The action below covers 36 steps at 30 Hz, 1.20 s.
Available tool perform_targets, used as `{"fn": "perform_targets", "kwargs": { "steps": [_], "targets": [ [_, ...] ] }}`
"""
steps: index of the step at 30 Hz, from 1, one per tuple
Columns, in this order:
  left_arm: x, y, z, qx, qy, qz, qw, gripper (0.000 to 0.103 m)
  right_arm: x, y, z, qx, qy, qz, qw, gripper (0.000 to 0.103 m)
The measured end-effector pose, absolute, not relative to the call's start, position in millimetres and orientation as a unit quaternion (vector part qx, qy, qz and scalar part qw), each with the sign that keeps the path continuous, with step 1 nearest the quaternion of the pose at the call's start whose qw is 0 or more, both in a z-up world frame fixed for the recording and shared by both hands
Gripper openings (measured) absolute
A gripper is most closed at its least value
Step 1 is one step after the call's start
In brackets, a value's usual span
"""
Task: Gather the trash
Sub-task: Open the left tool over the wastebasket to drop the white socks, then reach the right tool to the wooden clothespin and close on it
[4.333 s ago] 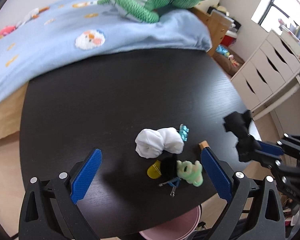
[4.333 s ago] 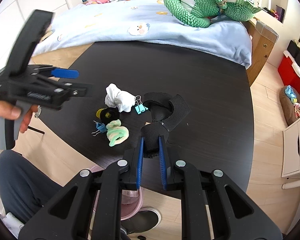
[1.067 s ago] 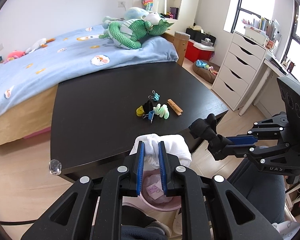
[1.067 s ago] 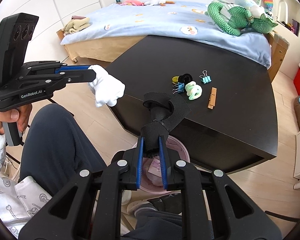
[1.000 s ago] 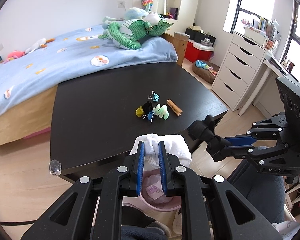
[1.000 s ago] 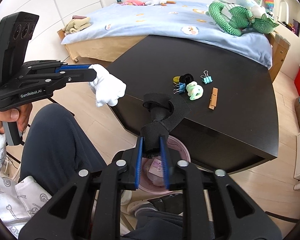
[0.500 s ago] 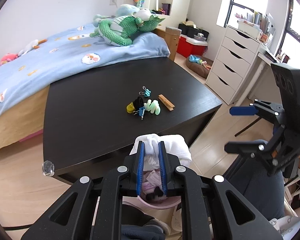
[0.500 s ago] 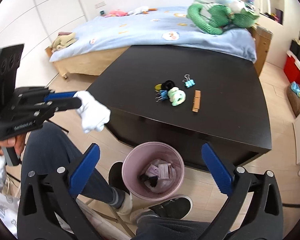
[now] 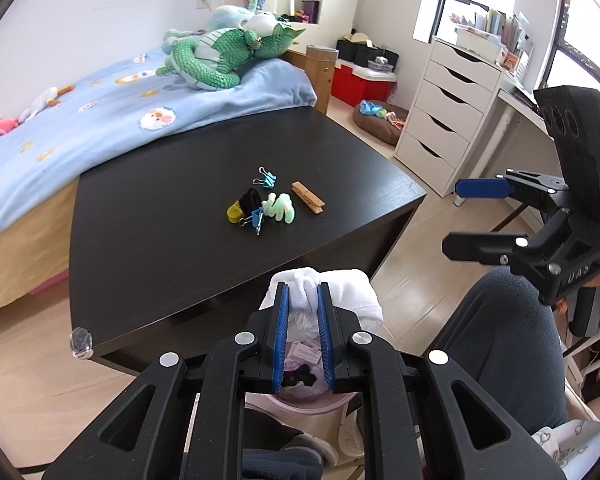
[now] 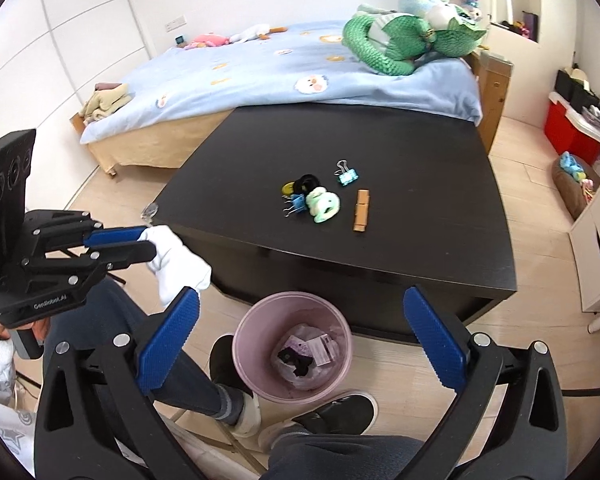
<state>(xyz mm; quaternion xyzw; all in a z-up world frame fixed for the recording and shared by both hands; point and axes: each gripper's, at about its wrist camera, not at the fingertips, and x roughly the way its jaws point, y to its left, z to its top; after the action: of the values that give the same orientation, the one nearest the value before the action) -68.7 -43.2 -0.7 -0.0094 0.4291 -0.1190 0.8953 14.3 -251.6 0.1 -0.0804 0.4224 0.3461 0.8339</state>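
My left gripper [image 9: 302, 300] is shut on a crumpled white tissue [image 9: 340, 292] and holds it in the air above the pink trash bin [image 9: 300, 404]. The tissue also shows in the right wrist view [image 10: 180, 264], left of and above the bin [image 10: 252, 320]. My right gripper [image 10: 300, 320] is open and empty above the bin. A black scrap [image 10: 296, 360] lies in the bin on paper trash.
On the black table [image 10: 420, 220] lie binder clips [image 10: 346, 176], a green squiggle [image 10: 322, 202], a wooden clothespin [image 10: 362, 210] and a black and yellow piece [image 10: 300, 184]. A bed [image 10: 280, 76], white drawers [image 9: 452, 116] and the person's legs [image 10: 172, 352] surround the bin.
My right gripper opened and let go of the black scrap, which now lies in the bin. My left gripper still holds the tissue over the bin.
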Motion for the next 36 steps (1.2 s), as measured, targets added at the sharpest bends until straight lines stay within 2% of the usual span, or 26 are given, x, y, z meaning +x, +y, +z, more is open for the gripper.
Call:
{"fn": "perform_targets", "kwargs": {
  "steps": [8,14,15,16,17,19,20,25,36],
  "targets": [
    [-65.0,-50.2,-0.3,-0.001,0.43,-0.127,0.894,0.015,17.6,-258.5,3.7,-0.069,0.419,0.34,0.839,0.1],
    [-63.0,-53.9,-4.2,-0.003,0.434,-0.136,0.891,0.024,20.3,-264.6,3.8,-0.061,0.42,0.336,0.841,0.1],
    [-62.5,-54.3,-5.2,-0.004,0.434,-0.136,0.89,0.034,21.0,-265.0,3.9,-0.061,0.42,0.335,0.841,0.1],
    [-61.8,-54.2,-5.6,-0.005,0.434,-0.135,0.891,0.05,21.5,-265.8,4.2,-0.059,0.42,0.334,0.842,0.1],
    [-61.6,-53.0,-5.9,-0.011,0.431,-0.135,0.892,0.057,21.6,-265.9,4.4,-0.058,0.42,0.334,0.842,0.1],
    [-61.8,-52.0,-5.5,-0.017,0.426,-0.133,0.895,0.084,21.0,-266.4,4.0,-0.057,0.42,0.335,0.842,0.1],
    [-62.4,-51.1,-4.5,-0.018,0.421,-0.129,0.898,0.086,20.8,-266.1,3.7,-0.057,0.42,0.336,0.841,0.1],
    [-62.9,-44.4,-3.3,-0.021,0.41,-0.104,0.906,0.095,19.7,-264.3,0.7,-0.06,0.422,0.337,0.84,0.1],
    [-62.4,-30.9,-7.0,-0.025,0.403,-0.071,0.912,0.095,21.3,-258.7,-4.1,-0.063,0.43,0.332,0.837,0.1]
  ]
}}
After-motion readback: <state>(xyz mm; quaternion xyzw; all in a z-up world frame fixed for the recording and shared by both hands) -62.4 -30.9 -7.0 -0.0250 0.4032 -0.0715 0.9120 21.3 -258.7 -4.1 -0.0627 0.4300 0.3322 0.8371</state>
